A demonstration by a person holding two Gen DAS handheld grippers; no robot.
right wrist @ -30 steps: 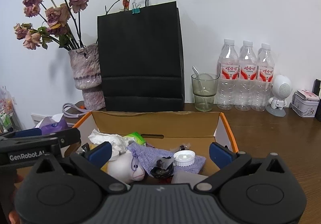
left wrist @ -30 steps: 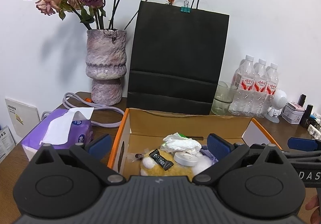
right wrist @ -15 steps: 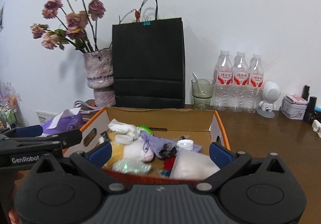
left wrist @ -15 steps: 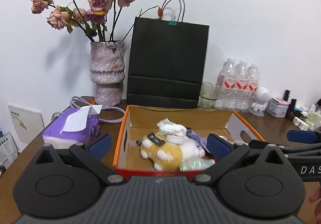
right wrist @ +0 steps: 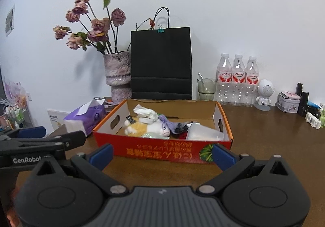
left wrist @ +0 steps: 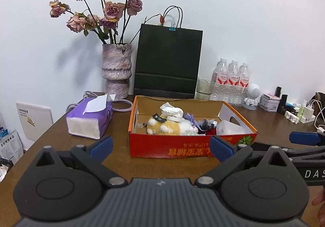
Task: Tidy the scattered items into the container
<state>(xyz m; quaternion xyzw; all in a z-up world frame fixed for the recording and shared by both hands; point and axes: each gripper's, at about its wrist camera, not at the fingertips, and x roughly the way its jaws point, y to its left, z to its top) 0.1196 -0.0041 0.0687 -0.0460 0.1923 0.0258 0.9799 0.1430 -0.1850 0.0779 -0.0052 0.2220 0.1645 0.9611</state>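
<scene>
A red and orange cardboard box (left wrist: 191, 148) (right wrist: 162, 150) stands on the brown table. It holds a yellow and white plush toy (left wrist: 170, 126) (right wrist: 146, 128), crumpled white paper (left wrist: 171, 110) (right wrist: 145, 112), a purple cloth (right wrist: 169, 124), a white round lid (left wrist: 174, 118) and a clear plastic tub (left wrist: 229, 129) (right wrist: 204, 135). My left gripper (left wrist: 161, 145) is open and empty, in front of the box. My right gripper (right wrist: 162, 154) is open and empty, also in front of the box.
A purple tissue pack (left wrist: 90, 118) (right wrist: 85, 118) lies left of the box. Behind stand a vase of dried roses (left wrist: 116, 71), a black paper bag (left wrist: 167, 62), a glass (right wrist: 206, 88), three water bottles (right wrist: 237, 80), a white robot figure (right wrist: 264, 93) and small tins and cosmetics (right wrist: 289, 102).
Both grippers have pulled back and up from over the box. The whole box and its red front now show. Both stay open and empty.
</scene>
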